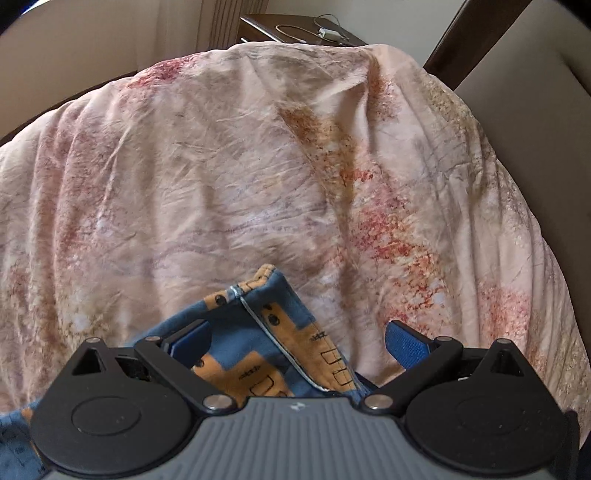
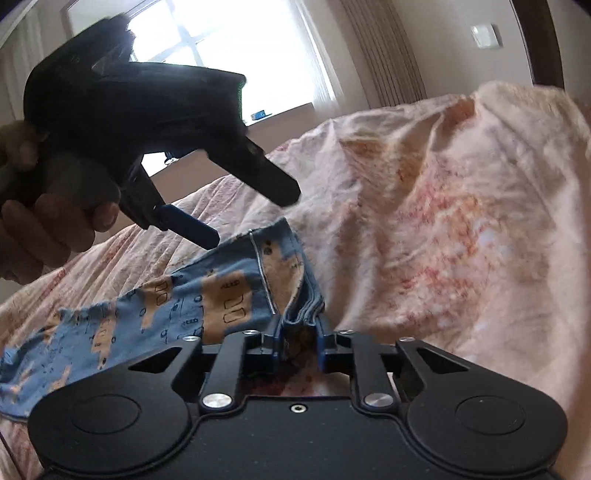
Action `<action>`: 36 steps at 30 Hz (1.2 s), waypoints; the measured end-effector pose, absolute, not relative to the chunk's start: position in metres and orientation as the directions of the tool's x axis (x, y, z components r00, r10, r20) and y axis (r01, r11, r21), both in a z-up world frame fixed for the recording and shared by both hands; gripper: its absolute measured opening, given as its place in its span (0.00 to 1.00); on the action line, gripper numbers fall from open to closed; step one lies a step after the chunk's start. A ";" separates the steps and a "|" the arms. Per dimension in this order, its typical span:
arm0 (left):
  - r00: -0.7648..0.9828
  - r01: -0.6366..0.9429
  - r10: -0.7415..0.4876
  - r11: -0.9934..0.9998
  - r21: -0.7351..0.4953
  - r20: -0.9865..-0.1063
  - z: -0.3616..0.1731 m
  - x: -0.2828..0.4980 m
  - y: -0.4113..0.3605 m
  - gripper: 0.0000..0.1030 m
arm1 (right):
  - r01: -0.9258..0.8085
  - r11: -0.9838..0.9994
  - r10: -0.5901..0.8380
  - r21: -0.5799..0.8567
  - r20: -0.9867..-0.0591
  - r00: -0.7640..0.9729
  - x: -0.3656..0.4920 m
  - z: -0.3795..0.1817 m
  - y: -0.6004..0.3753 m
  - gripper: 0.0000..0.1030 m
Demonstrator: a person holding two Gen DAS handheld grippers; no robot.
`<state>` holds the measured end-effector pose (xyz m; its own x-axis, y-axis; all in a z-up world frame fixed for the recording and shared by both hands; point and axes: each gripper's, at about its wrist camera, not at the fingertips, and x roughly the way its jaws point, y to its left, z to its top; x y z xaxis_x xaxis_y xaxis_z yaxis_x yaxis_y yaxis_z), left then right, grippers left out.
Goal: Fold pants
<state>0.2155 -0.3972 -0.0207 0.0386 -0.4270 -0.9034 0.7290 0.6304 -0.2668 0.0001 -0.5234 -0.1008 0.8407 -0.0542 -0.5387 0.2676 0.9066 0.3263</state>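
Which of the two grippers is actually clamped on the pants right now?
The right gripper: its blue pads pinch bunched edge of the pants. The left gripper hovers above with jaws spread wide.

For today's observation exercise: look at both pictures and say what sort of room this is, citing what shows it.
Most likely a bedroom. A rumpled pink floral bedspread covers a bed, a dark wooden bedside table stands behind it, and a curtained bright window lights the room.

Blue cotton pants [image 2: 207, 295] with orange block print, crumpled flat on the pink floral bedsheet [image 2: 443, 229], one bunched edge raised
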 end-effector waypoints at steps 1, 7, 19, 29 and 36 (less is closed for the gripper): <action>0.039 0.721 -0.419 0.641 -0.265 -0.907 -0.020 0.215 -0.398 1.00 | 0.261 0.920 -0.070 0.292 -0.534 0.842 0.000 -0.098 -0.518 0.16; 0.080 0.697 -0.434 0.668 -0.261 -0.897 -0.013 0.213 -0.406 0.99 | 0.214 0.975 -0.157 0.054 -0.513 0.844 0.001 -0.085 -0.490 0.16; 0.088 0.656 -0.260 0.741 -0.141 -0.961 -0.024 0.214 -0.436 0.89 | 0.174 0.979 -0.205 -0.109 -0.524 0.827 0.009 -0.098 -0.473 0.16; 0.118 0.688 -0.238 0.719 -0.093 -0.964 -0.020 0.201 -0.437 0.78 | 0.109 0.974 -0.195 -0.200 -0.487 0.851 0.005 -0.095 -0.457 0.16; 0.136 0.673 -0.111 0.740 0.009 -0.984 -0.043 0.202 -0.452 0.63 | 0.101 0.978 -0.182 -0.185 -0.495 0.849 0.005 -0.095 -0.457 0.16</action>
